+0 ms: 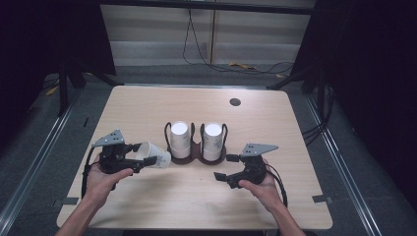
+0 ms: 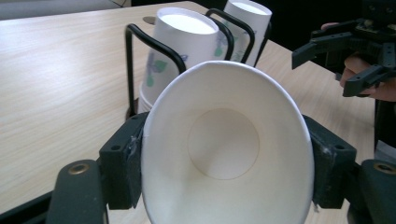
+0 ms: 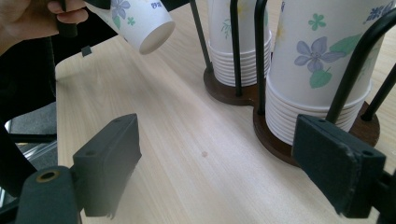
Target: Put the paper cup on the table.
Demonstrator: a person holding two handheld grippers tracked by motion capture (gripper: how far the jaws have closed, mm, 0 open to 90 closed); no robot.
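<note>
Squeezing a single paper cup (image 2: 227, 154) by its rim just left of the cup rack (image 1: 196, 156), the left gripper (image 1: 142, 160) could crumple it or let it slip onto the worktop (image 1: 147, 105), while the right gripper (image 1: 227, 167) hovers open-jawed beside the rack.

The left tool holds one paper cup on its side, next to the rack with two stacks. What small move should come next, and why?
Probably carry the paper cup toward the near stack and turn it bottom up. The left tool is shut on the cup near its rim, squeezing it oval, with its bottom pointing at the rack. Both stacks stand bottom up. The right tool is open, holding nothing, beside the other stack.
</note>
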